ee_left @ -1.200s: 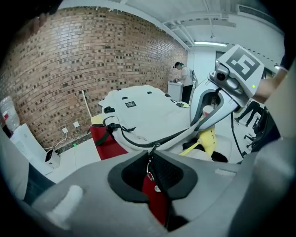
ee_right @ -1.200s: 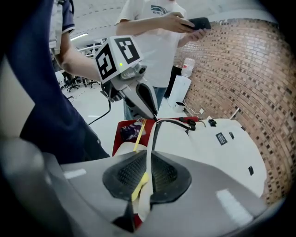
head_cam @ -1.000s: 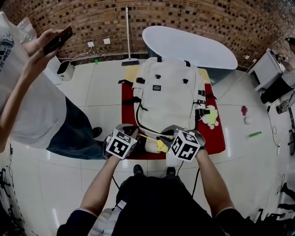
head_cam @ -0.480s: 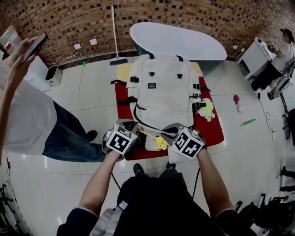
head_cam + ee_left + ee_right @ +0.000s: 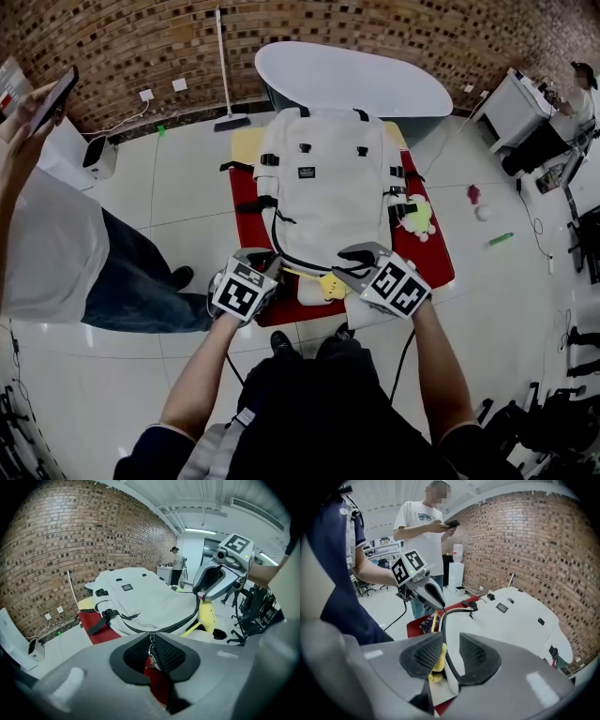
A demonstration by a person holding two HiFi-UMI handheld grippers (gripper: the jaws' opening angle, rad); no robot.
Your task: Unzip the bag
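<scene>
A white backpack [image 5: 328, 187] lies flat on a red mat [image 5: 437, 267], its dark zipper line curving round the near end. My left gripper [image 5: 263, 262] is at the bag's near left corner, shut on the metal zipper pull [image 5: 151, 649]. My right gripper [image 5: 352, 257] is at the near right. Its jaws are opening, with the bag's zipped edge [image 5: 446, 634] and a yellow piece [image 5: 438, 660] loose between the pads. That yellow piece [image 5: 330, 287] lies between the two grippers. The backpack [image 5: 145, 599] fills the left gripper view, and the right gripper [image 5: 211, 581] hangs over its far side.
A person [image 5: 47, 234] holding a phone stands at the left of the mat. A white oval tub [image 5: 356, 84] sits behind the bag by the brick wall, and a broom [image 5: 223, 66] leans there. A yellow-green plush [image 5: 419, 217] lies on the mat's right edge; small items [image 5: 500, 239] dot the floor.
The right gripper's jaws have parted and it has drawn a little right, away from the yellow piece. The left gripper holds its place at the bag's corner. The head view has shifted slightly.
</scene>
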